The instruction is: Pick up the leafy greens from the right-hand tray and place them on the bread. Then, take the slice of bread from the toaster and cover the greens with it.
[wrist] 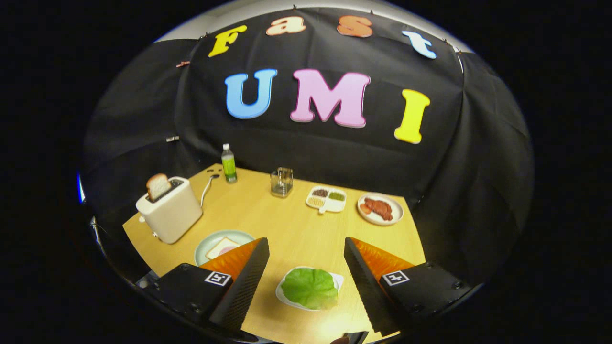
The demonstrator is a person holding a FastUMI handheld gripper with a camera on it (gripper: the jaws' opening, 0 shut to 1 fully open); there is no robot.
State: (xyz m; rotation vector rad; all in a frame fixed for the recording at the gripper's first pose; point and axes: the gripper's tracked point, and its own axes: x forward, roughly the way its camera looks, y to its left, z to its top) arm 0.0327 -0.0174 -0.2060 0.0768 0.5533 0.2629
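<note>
1. While the claw (306,260) hangs above the near part of the wooden surface (291,229), its two fingers (248,272) stand wide apart and press on nothing.
2. One leaf of leafy greens (309,287) lies on one white tray (334,279), between the fingers and slightly nearer than their tips, at 6 o'clock on the surface.
3. One pale round plate (210,241) sits at 8 o'clock, just beyond the left finger, which hides part of it; one slice of bread (222,247) lies flat on it.
4. One cream toaster (169,210) stands at 9 o'clock near the left edge, with one bread slice (158,185) standing upright out of its slot.
5. One green-labelled bottle (229,164) stands at 11 o'clock by the far edge, and one clear glass container (281,182) at 12 o'clock.
6. One divided white dish (326,198) with three filled compartments sits at 1 o'clock; beside it, at 2 o'clock near the right corner, one plate of reddish food (380,209).
7. Open wood runs through the middle of the surface, from the tray of greens up to the glass container, and between the tray and the bread plate.
8. Black cloth closes in the far and side edges.
</note>
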